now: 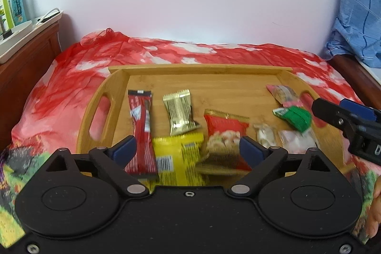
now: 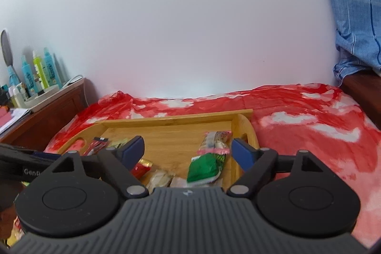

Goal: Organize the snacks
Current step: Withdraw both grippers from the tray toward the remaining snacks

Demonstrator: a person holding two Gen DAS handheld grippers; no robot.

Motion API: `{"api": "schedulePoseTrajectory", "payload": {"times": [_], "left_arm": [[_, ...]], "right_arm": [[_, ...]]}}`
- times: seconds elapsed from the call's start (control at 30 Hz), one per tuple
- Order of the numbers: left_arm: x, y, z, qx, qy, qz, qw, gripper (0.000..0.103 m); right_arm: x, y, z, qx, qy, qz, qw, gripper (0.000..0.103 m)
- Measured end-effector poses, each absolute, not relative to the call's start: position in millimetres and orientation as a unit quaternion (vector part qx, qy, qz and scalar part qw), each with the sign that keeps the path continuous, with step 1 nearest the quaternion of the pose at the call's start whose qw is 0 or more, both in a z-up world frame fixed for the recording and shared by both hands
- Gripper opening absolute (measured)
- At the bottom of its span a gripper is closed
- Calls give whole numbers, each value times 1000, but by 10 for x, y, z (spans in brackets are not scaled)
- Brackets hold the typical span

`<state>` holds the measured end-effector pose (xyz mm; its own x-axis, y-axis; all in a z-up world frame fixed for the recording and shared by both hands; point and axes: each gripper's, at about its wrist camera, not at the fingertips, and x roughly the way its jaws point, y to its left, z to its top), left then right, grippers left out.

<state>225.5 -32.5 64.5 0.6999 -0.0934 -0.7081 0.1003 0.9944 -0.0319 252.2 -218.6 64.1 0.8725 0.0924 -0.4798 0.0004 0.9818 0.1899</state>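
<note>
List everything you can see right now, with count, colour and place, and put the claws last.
Bamboo tray with cut-out handles: 1, tan, on the bedspread.
Long dark-red stick packet: 1, tray left.
Gold foil packet: 1, tray centre.
Yellow packet with barcode: 1, tray front.
Red snack bag: 1, right of centre.
Green packet: 1, tray right.
Pink-edged packet: 1, far right.
Pale wrapped sweets: about 3, front right.
Red-and-white bedspread: 1, under tray.
Bottles: several, teal and lime, on the left cabinet.
Left claw: open, over tray front.
Right claw: open, above green packet.
</note>
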Motion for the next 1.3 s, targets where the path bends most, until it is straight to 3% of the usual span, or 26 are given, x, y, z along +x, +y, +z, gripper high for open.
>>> {"api": "schedulePoseTrajectory", "payload": {"times": [0.53,0.6,1.3], "left_arm": [[1547,-115,681,-8,374,-50,926,95],[1431,-75,664,-17,371,-52,927,102],[661,546,448,-37,336,9,941,102]], "right_arm": [[1752,-1786,622,44,242,44,968,102],[1649,-1740,603,43,240,41,969,102],[1041,-1123,290,-5,254,7,967,103]]}}
